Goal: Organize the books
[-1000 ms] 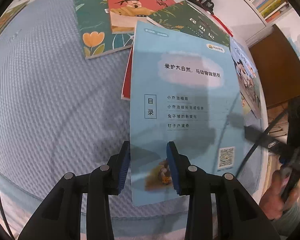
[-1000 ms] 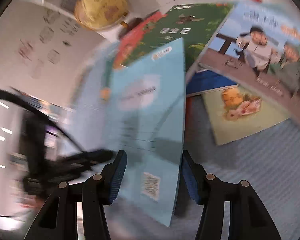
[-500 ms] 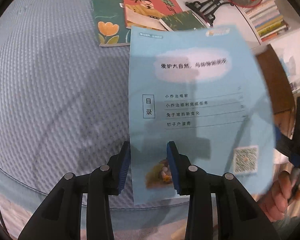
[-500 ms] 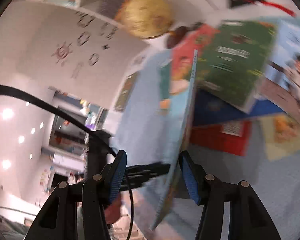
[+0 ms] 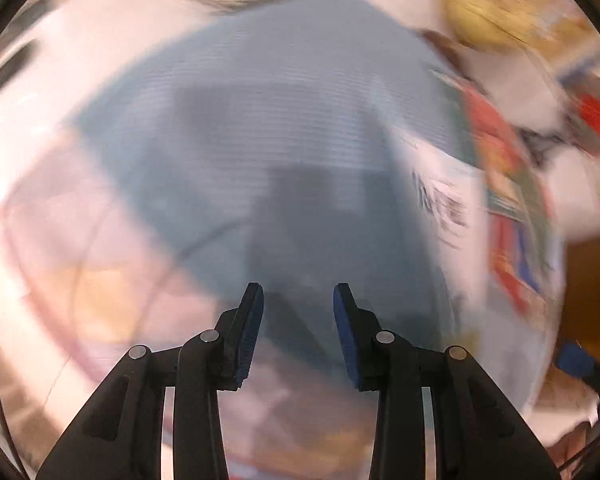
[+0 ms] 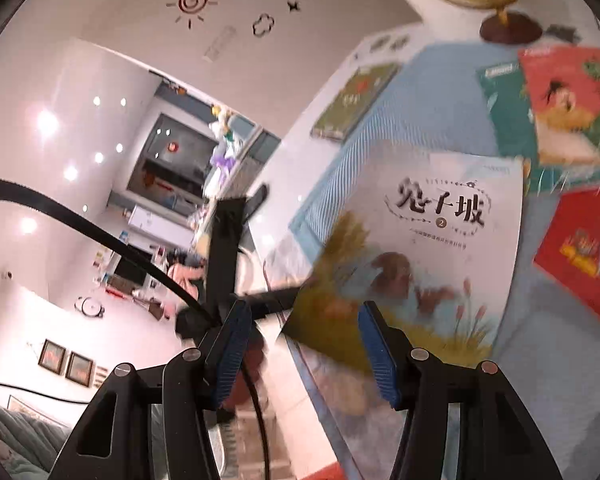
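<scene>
Right wrist view: our right gripper has its jaws around the pale book, over the surface's near edge. Left gripper: jaws narrow, empty. Lay it flat, slowly.

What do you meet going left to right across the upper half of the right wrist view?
Sun drawing on the wall → olive-green book → dark green book → red book with a cartoon figure.
</scene>
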The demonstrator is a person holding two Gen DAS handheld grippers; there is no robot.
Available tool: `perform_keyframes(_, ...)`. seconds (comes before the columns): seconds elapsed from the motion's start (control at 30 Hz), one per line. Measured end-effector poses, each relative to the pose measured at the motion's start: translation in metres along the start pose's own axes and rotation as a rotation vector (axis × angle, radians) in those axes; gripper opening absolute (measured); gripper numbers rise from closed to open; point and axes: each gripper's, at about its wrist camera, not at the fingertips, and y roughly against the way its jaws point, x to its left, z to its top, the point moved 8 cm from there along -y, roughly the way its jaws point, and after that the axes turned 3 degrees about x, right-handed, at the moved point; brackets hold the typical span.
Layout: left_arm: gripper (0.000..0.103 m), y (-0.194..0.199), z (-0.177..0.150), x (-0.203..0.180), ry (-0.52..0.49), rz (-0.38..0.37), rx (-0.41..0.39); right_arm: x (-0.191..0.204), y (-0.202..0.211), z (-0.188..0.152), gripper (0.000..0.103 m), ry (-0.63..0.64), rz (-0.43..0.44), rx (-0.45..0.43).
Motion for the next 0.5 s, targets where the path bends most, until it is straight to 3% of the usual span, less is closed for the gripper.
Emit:
perform_keyframes(0.13,0.032,0.005,-0.006,0.012,0.006,-0.053,0.003,-0.045,-0.018,-0.004,0.055,-0.068,-0.159,0.042)
perform_keyframes(0.17,0.032,0.004,-0.008,0.007,-0.015,-0.059,0.008,-0.061,-0.022,-0.003,0.055,-0.081,-0.236,0.044)
perform_keyframes(0.27,0.032,-0.014,-0.011,-0.017,-0.064,-0.09,0.043,-0.084,-0.028,0.001,0.055,-0.045,-0.359,0.037)
perform_keyframes(0.37,0.033,-0.016,-0.02,-0.04,-0.14,-0.016,0.029,-0.101,-0.036,0.007,0.055,0.003,-0.505,0.038)
perform_keyframes(0.47,0.033,-0.014,-0.024,-0.042,-0.164,-0.005,0.038,-0.117,-0.043,0.002,0.039,0.001,-0.563,0.05)
perform_keyframes(0.5,0.033,-0.012,-0.025,-0.04,-0.158,-0.014,0.043,-0.119,-0.038,-0.003,0.038,0.003,-0.567,0.03)
